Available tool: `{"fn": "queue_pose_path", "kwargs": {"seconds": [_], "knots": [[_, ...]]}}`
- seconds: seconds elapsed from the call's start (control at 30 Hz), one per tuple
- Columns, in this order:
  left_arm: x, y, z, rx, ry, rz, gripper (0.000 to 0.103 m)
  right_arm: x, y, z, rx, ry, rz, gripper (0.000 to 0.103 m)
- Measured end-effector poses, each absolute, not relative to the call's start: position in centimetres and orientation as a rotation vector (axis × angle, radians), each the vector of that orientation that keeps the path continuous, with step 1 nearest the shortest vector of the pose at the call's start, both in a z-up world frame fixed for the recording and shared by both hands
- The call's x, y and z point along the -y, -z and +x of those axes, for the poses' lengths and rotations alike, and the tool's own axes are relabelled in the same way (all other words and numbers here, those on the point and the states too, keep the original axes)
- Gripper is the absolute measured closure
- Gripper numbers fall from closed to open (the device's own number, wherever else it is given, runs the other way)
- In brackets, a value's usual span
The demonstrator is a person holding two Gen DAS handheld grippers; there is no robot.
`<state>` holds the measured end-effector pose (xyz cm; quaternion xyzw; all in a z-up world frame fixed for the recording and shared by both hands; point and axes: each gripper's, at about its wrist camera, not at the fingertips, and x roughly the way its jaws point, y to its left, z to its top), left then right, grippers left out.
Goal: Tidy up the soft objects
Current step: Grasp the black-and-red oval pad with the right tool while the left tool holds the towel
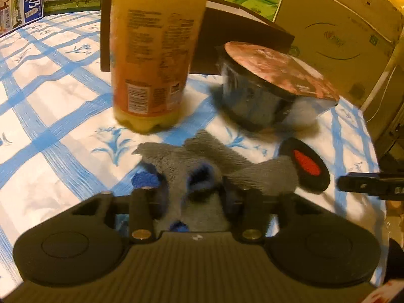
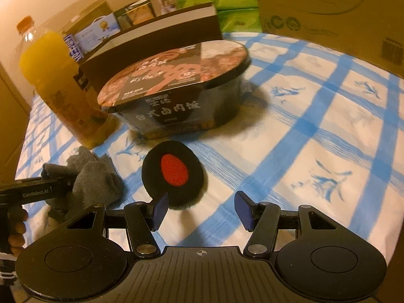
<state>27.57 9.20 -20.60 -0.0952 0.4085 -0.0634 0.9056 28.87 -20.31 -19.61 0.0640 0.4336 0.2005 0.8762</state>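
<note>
The left gripper [image 1: 188, 185] is buried in a grey fleece cloth [image 1: 202, 156], its blue-padded fingers [image 1: 145, 179] pressed into the bunched fabric from both sides, so it is closed on the cloth. The cloth lies crumpled on a white tablecloth with blue checks and small flower prints [image 1: 50, 106], in front of a tall bottle of orange juice [image 1: 151, 58] and a black instant-rice bowl with a printed foil lid [image 1: 272, 85]. The left wrist view is blurred.

Just right of the cloth lies a round black pad with a red oval centre [image 2: 174, 173], flat on the tablecloth [image 2: 315, 126]; whether pad and cloth touch cannot be told. The right gripper [image 2: 202, 210] hovers low above the near edge of this pad with its fingers [image 2: 159, 210] spread wide apart, holding nothing. The left-hand finger overlaps the pad's near rim in the right wrist view, while the other stands over bare tablecloth.

From the right wrist view the grey cloth [image 2: 93, 179] sits at the left, with the left gripper's black body marked "GenRobot.AI" across it and a hand [image 2: 15, 227] behind. The rice bowl [image 2: 176, 93] stands behind the pad and the juice bottle [image 2: 58, 85] to its left. Cardboard boxes [image 2: 328, 12] and green tissue packs [image 2: 234, 0] line the far side of the table.
</note>
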Motion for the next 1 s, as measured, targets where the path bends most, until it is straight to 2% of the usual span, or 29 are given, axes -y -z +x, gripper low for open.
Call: {"fn": "queue_pose_path", "kwargs": {"seconds": [0.2, 0.3, 0.43, 0.9, 0.97, 1.0], "knots": [[-8.2, 20.4, 27.7, -0.844, 0.120, -0.153, 0.075, 18.7, 19.9, 30.2, -0.893, -0.468, 0.089, 0.044], [-8.1, 20.4, 28.0, -0.855, 0.118, -0.145, 0.075, 17.9, 20.0, 30.8, -0.883, -0.485, 0.071, 0.030], [-8.1, 20.3, 28.4, -0.869, 0.123, -0.133, 0.075, 16.9, 20.3, 31.5, -0.863, -0.507, 0.035, 0.025], [-8.1, 20.4, 28.9, -0.882, 0.123, -0.135, 0.075, 13.4, 22.4, 31.5, -0.814, -0.560, -0.174, 0.024], [-8.1, 20.4, 28.9, -0.882, 0.120, -0.134, 0.075, 13.1, 22.7, 31.1, -0.802, -0.563, -0.201, 0.025], [-8.0, 20.4, 28.8, -0.882, 0.119, -0.130, 0.075, 13.2, 22.8, 31.1, -0.800, -0.563, -0.198, 0.029]]}}
